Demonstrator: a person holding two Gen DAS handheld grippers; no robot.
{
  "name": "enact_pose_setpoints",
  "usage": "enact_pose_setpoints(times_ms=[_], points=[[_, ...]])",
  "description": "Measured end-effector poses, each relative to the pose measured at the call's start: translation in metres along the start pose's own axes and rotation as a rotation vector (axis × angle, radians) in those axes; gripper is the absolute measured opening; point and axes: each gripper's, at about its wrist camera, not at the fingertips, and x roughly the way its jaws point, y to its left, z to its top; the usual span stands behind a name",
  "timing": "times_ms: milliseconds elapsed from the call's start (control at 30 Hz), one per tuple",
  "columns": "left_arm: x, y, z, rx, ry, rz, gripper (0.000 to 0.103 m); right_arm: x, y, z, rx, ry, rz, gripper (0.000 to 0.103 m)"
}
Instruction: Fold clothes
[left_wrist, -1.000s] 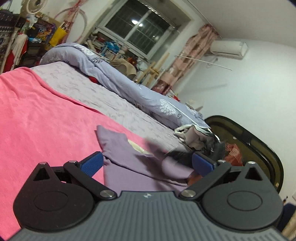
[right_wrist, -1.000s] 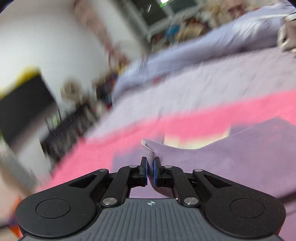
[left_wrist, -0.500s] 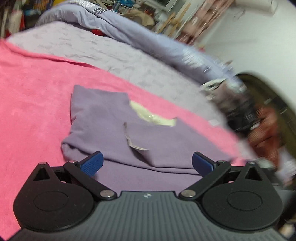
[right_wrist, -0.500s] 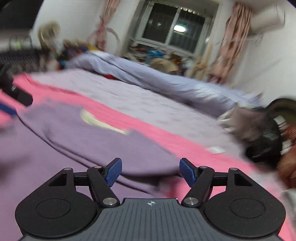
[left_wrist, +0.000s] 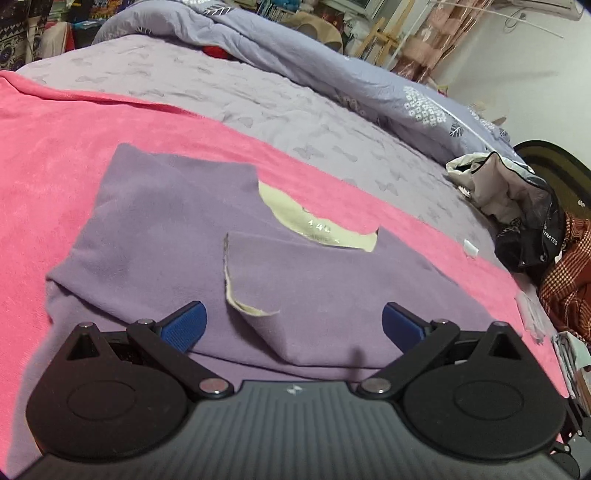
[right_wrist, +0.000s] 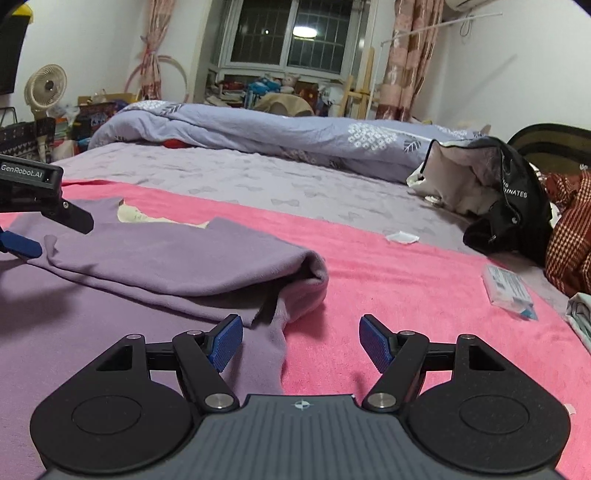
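I am holding my left gripper (left_wrist: 291, 321) wide apart and empty just over the near part of the purple garment (left_wrist: 166, 229), which is lying partly folded on the pink blanket (left_wrist: 44, 147). My right gripper (right_wrist: 301, 341) is also gaping wide, gripping nothing, hovering at the garment's right folded edge

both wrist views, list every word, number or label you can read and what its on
"GenRobot.AI": on the left hand-held gripper, body side.
"140": inside the purple garment, on its cream neck lining; the line under it is too blurred.
"...DINATES": partial, on the black bag.
Clear packet: print too small.
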Motion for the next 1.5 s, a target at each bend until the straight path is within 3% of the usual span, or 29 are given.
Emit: enact_pose_setpoints(times_ms=[67, 100, 133, 267, 367, 500, 800, 1033, 1067, 1100, 1133, 1200, 1267, 1300, 1433, 1500], points=[[0.001, -0.003, -0.003, 0.021, -0.018, 0.003, 0.089, 0.001, 0.001, -0.001, -0.01, 0.01, 0.0, 0.071], [0.002, -0.006, -0.003, 0.041, -0.022, 0.021, 0.071, 0.003, 0.002, -0.001, -0.014, 0.016, 0.0, 0.071], [0.003, -0.009, -0.004, 0.061, -0.025, 0.044, 0.058, 0.004, 0.003, -0.001, -0.017, 0.021, -0.002, 0.071], [0.002, -0.008, -0.005, 0.059, -0.036, 0.073, 0.055, 0.009, 0.004, -0.001, -0.026, 0.035, -0.007, 0.072], [-0.001, 0.0, -0.003, 0.011, -0.048, 0.054, 0.043, 0.01, 0.004, -0.001, -0.031, 0.036, -0.005, 0.072], [-0.002, 0.009, -0.003, -0.025, -0.08, 0.037, 0.01, 0.01, 0.003, -0.001, -0.032, 0.029, -0.01, 0.073], [-0.002, 0.014, -0.002, -0.075, -0.055, 0.02, 0.009, 0.016, 0.006, -0.001, -0.06, 0.044, -0.023, 0.077], [-0.008, 0.014, 0.0, -0.08, -0.096, 0.016, 0.007, 0.02, 0.006, 0.0, -0.074, 0.05, -0.031, 0.079], [-0.002, 0.013, 0.0, -0.077, -0.061, 0.016, 0.011, 0.02, 0.006, 0.0, -0.076, 0.051, -0.032, 0.079], [0.006, 0.015, 0.0, -0.089, -0.022, 0.01, 0.032, 0.021, 0.006, 0.0, -0.077, 0.051, -0.033, 0.079], [0.01, 0.017, -0.001, -0.108, -0.015, -0.01, 0.045, 0.021, 0.006, 0.0, -0.078, 0.051, -0.033, 0.079], [0.01, 0.017, -0.001, -0.129, -0.034, -0.051, 0.052, 0.02, 0.006, 0.0, -0.079, 0.041, -0.03, 0.079], [0.01, 0.012, 0.004, -0.118, -0.024, -0.037, 0.039, 0.015, 0.006, 0.002, -0.084, 0.014, -0.021, 0.076], [0.009, 0.01, 0.006, -0.113, -0.019, -0.03, 0.007, 0.012, 0.006, 0.004, -0.085, -0.005, -0.016, 0.075], [0.005, 0.016, 0.016, -0.148, -0.029, -0.071, 0.003, 0.0, 0.007, 0.015, -0.078, -0.097, -0.017, 0.075], [0.0, 0.02, 0.022, -0.149, -0.042, -0.081, 0.003, 0.005, 0.011, 0.02, -0.107, -0.087, -0.037, 0.076]])
